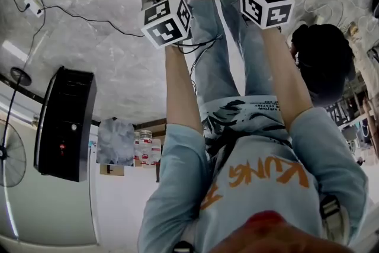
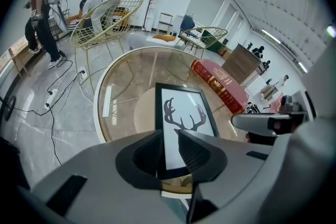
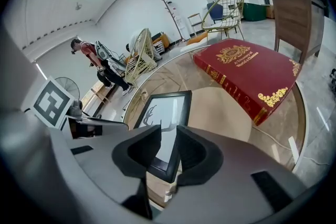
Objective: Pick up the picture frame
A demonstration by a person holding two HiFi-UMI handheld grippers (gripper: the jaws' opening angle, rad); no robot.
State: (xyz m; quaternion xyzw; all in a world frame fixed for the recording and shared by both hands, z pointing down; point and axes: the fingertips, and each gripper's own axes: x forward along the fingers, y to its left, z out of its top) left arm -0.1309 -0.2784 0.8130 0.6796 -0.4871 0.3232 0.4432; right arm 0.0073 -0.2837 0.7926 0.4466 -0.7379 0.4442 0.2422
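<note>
Left gripper (image 2: 169, 136) hovers at the picture frame's (image 2: 185, 113) 7 o'clock corner and right gripper (image 3: 168, 132) at 5, both wide and empty, the frame's length running 12-to-6.

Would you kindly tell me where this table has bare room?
Bare glass lies between the picture frame and the table's left rim, and beyond the frame. The red book fills the right; the left gripper and right gripper crowd the near edge.

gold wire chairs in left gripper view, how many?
2. One gold wire chair stands left of the round table, the other beyond its far edge. Others may be out of view.
</note>
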